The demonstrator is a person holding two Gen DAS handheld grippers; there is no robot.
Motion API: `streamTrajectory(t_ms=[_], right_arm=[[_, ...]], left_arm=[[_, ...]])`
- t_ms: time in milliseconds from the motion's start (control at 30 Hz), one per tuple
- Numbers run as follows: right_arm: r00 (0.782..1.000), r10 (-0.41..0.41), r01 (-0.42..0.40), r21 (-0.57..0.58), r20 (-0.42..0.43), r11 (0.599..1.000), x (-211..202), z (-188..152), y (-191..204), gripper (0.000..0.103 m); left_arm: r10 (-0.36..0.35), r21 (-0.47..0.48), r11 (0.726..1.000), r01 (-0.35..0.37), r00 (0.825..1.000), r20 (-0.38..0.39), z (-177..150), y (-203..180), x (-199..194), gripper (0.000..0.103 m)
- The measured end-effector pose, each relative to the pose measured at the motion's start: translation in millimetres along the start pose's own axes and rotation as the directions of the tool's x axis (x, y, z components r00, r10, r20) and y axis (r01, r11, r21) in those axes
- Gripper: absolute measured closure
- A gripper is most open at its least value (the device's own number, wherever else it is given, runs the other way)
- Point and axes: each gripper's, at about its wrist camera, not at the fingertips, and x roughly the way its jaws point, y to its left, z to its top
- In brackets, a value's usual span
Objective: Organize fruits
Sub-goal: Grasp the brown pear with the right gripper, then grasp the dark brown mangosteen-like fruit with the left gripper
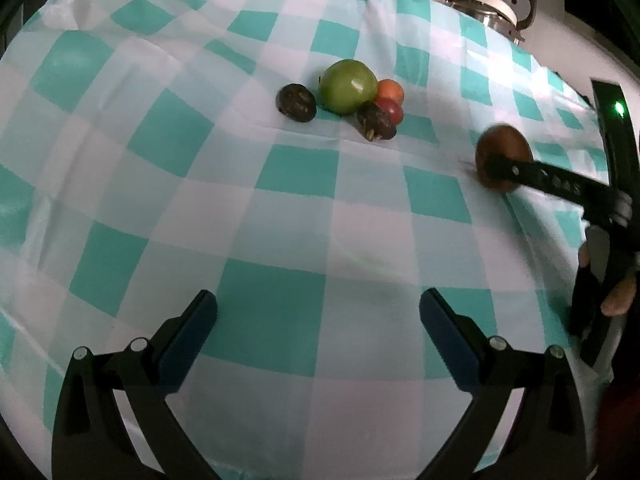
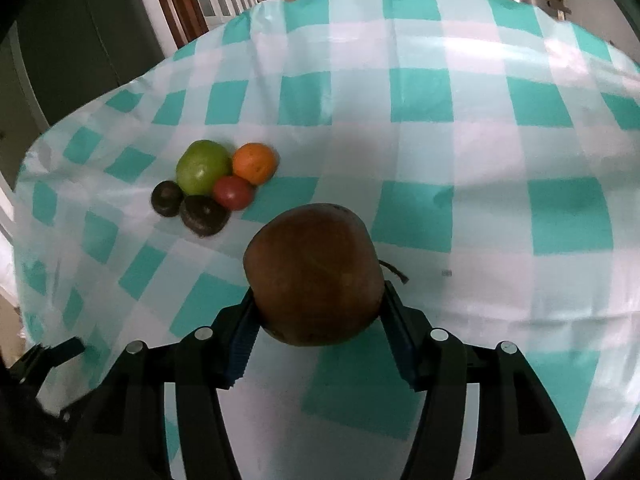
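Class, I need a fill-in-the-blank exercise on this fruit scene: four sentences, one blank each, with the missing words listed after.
1. The right claw is shut on a ____ fruit.
2. The left claw is ____ and holds nothing.
3. The biggest fruit in the cluster is the ____ one.
4. The checked tablecloth is white and ____.

Missing words: brown; open; green; teal

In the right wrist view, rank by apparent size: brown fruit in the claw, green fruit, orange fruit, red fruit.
1. Brown fruit, though nearness to the camera inflates it.
2. Green fruit.
3. Orange fruit.
4. Red fruit.
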Motion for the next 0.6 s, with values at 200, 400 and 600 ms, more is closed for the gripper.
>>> streamTrajectory(t_ms=[200,400,600], right_arm=[[0.999,0.032,-0.032,0.044,0.01,0.999,3.5,5.8,-9.4,0.047],[0.998,0.058,-0.064,0.154,0.038,0.986,-3.9,-2.8,-25.8,0.047],[0.997,0.062,-0.07,0.17,0.05,0.983,-9.6,-9.1,-24.9,0.047]], left_arm=[[0.073,0.018,0.997,-0.073,0.997,0.0,26.9,-13.8,16.5,0.01],[0.034,-0.054,0.998,-0.033,0.999,0.02,79.2,-40.1,55.5,0.028],[0.116,-0.04,0.993,-0.115,0.993,0.014,115.5,-58.7,91.5,0.05]])
